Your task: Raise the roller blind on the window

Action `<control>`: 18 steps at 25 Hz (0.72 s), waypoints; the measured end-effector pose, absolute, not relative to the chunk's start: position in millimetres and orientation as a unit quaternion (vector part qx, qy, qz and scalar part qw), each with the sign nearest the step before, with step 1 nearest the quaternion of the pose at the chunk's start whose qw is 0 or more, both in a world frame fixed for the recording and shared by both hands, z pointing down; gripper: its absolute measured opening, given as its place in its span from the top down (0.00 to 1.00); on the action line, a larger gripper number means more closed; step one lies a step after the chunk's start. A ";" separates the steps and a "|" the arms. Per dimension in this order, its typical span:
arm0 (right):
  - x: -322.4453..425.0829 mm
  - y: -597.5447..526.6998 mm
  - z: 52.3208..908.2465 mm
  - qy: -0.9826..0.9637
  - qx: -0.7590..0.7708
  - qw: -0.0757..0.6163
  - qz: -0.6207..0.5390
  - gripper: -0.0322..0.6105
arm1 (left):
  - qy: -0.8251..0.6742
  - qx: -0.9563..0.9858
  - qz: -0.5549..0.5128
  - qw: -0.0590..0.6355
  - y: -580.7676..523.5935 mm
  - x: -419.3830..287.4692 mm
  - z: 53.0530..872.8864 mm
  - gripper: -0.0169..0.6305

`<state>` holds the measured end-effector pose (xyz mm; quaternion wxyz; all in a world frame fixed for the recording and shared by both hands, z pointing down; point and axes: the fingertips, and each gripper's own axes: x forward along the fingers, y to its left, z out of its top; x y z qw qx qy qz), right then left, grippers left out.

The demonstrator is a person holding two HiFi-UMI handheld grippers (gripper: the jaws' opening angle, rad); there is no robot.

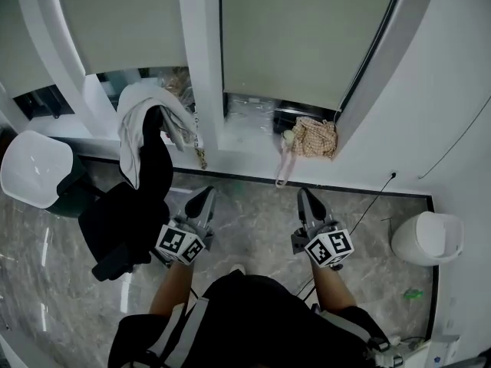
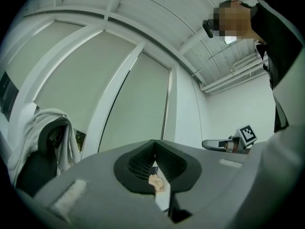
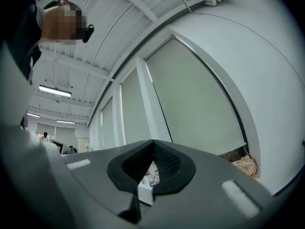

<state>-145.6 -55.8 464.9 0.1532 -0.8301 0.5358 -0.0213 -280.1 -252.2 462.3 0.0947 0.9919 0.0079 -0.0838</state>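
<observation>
Two pale roller blinds hang over the window, a left one (image 1: 123, 21) and a right one (image 1: 299, 37), and both stop a little above the sill. A thin dark cord (image 1: 372, 48) runs down the right blind's right edge. In the head view, my left gripper (image 1: 205, 198) and right gripper (image 1: 305, 198) are held side by side over the floor. Both point at the window wall, short of it. Both are shut with nothing between the jaws. The right gripper view looks up at the right blind (image 3: 195, 94), past its own closed gripper (image 3: 153, 143). In the left gripper view, the closed left gripper (image 2: 153, 143) faces a blind (image 2: 138, 109).
A black office chair (image 1: 123, 221) draped with a white garment (image 1: 142, 113) stands at my left, close to the left gripper. A white chair (image 1: 34, 167) is further left. A checked bag (image 1: 311, 136) lies on the sill. A white bin (image 1: 430, 238) and a thin cable (image 1: 376, 202) are on the floor at right.
</observation>
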 end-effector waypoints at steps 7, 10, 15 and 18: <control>-116.1 -50.6 474.2 0.494 -0.854 0.159 -0.029 0.95 | 0.046 0.991 -0.062 0.107 -265.4 -227.7 475.9 0.97; -96.0 -38.4 478.2 0.474 -0.865 0.164 -0.029 0.95 | 0.068 0.990 -0.055 0.110 -255.4 -197.8 482.7 0.97; -39.5 -27.1 482.9 0.456 -0.873 0.174 -0.019 0.95 | 0.085 0.990 -0.050 0.104 -246.4 -139.6 487.3 0.97; 1.0 -27.7 481.6 0.461 -0.870 0.174 -0.011 0.95 | 0.082 0.990 -0.057 0.102 -245.2 -99.7 484.6 0.97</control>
